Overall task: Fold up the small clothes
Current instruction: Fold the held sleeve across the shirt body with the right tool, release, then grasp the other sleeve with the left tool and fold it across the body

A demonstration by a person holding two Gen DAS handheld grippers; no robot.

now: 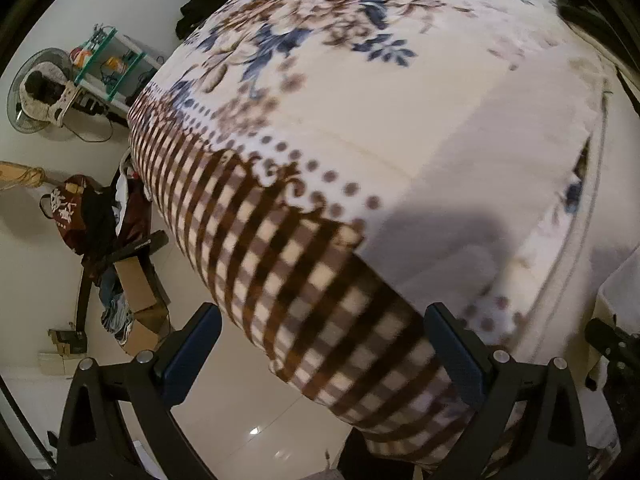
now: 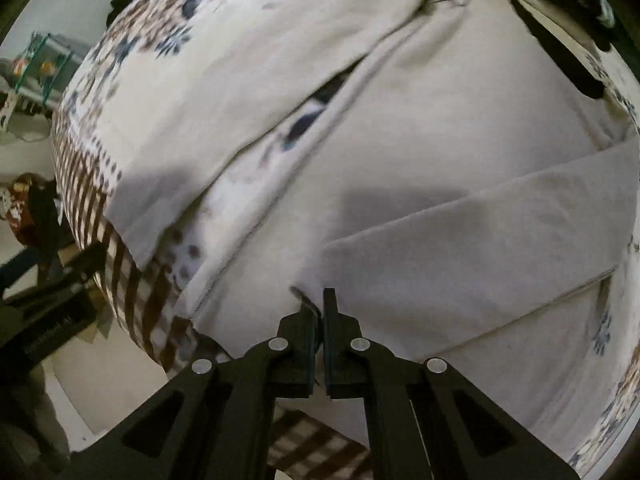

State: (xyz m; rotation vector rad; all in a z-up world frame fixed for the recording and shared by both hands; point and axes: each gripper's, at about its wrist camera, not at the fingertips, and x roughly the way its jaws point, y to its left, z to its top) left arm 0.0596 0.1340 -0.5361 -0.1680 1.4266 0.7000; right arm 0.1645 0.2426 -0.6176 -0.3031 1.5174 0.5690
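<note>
A: Cream cotton, by the look of it: the garment (image 2: 400, 168) lies spread over the floral blanket (image 1: 360, 92) on the bed, near the edge where the brown check border (image 1: 320, 300) hangs toward the tiled floor (image 1: 248, 412). One flap, possibly a sleeve (image 2: 480, 248), is laid across the body of the cloth.

B: And the right gripper (image 2: 318, 300)?

A: Its fingers are nearly together, only a narrow slit between them, at the corner of that folded flap. Whether cloth is actually pinched there cannot be told; the tips sit at the fabric's edge and the frame is blurred.

B: The left gripper (image 1: 320, 344)?

A: Fingers spread wide, holding nothing, hovering over the check border just beside the garment's near side, which shows as a pale area (image 1: 480, 184) in the left wrist view.

B: What could go wrong from here?

A: Three things, in my judgement. If the right fingers have only a thin bite, the corner may slip out when drawn across and the fold would collapse. If they have caught blanket pile along with the garment, the blanket would lift and drag the cloth askew. And since the garment lies close to the bed's edge, a pull toward the holder could slide it off onto the floor, especially with the left gripper not pinning anything.
</note>
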